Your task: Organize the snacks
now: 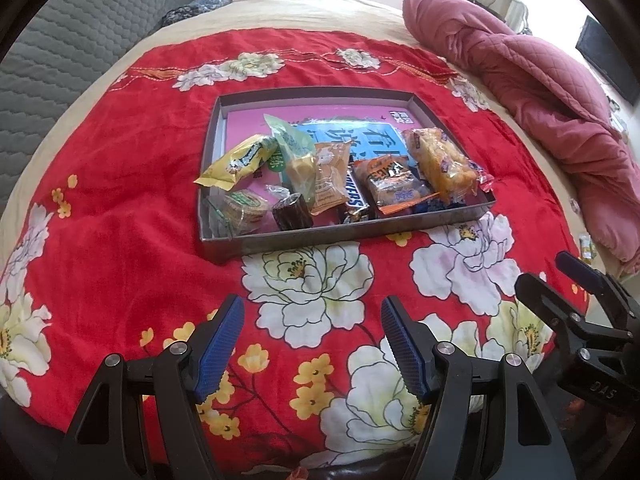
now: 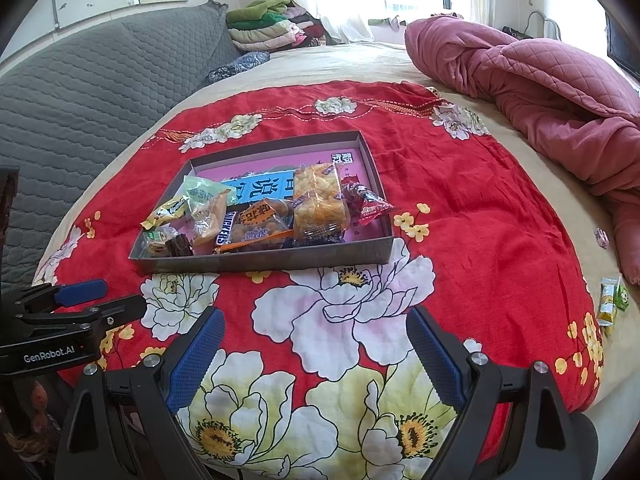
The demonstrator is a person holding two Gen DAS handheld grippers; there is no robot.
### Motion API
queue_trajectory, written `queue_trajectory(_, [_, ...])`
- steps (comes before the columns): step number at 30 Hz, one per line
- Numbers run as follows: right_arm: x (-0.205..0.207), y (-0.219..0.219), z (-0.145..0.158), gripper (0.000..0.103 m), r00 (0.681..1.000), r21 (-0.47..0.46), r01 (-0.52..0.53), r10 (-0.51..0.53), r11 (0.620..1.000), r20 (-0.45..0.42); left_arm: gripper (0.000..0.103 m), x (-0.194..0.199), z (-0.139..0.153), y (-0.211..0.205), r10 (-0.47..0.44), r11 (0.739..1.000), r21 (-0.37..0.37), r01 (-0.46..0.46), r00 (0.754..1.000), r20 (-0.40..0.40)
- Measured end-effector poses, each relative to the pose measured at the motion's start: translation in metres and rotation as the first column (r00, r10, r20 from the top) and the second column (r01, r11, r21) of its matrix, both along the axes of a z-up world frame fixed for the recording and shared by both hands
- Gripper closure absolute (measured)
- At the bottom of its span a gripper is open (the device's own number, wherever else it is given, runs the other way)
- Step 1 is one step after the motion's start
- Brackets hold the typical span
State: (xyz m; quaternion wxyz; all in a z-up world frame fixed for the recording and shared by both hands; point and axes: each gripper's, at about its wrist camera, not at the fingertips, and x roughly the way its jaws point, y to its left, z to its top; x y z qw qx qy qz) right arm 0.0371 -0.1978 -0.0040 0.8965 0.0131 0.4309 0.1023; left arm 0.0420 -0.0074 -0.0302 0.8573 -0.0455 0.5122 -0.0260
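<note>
A shallow grey box lies on a red flowered blanket and holds several wrapped snacks: a yellow packet, a Snickers bar, an orange pastry pack, a dark round cake. My left gripper hangs open over the blanket in front of the box with nothing between its fingers. My right gripper is open too, beside it, and empty. Each gripper shows in the other's view, the right gripper at the right edge and the left gripper at the left edge.
The red blanket covers a beige bed. A pink quilt is bunched at the right. A grey quilted headboard stands on the left. Two small snack packets lie off the blanket by the bed's right edge. Folded clothes are stacked at the back.
</note>
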Motion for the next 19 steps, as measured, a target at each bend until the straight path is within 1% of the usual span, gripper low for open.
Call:
queue_trajectory(9, [0.001, 0.001, 0.000, 0.011, 1.000, -0.003, -0.001, 0.001, 1.000, 0.000, 0.031, 0.003, -0.004, 0.010, 0.059, 0.998, -0.015, -0.059, 0.998, -0.008])
queue_trajectory(13, [0.002, 0.002, 0.000, 0.011, 1.000, -0.005, -0.002, 0.002, 1.000, 0.001, 0.031, 0.006, -0.005, 0.021, 0.110, 0.994, -0.016, -0.110, 0.994, -0.003])
queue_trajectory(16, [0.005, -0.001, -0.002, 0.011, 1.000, 0.003, 0.001, -0.001, 1.000, 0.002, 0.031, 0.008, -0.004, 0.034, 0.163, 0.986, -0.025, -0.162, 0.986, 0.021])
queue_trajectory(19, [0.012, -0.009, -0.005, 0.011, 1.000, 0.019, 0.021, -0.021, 1.000, 0.012, 0.031, 0.014, -0.003, 0.048, 0.193, 0.981, -0.017, -0.192, 0.980, 0.049])
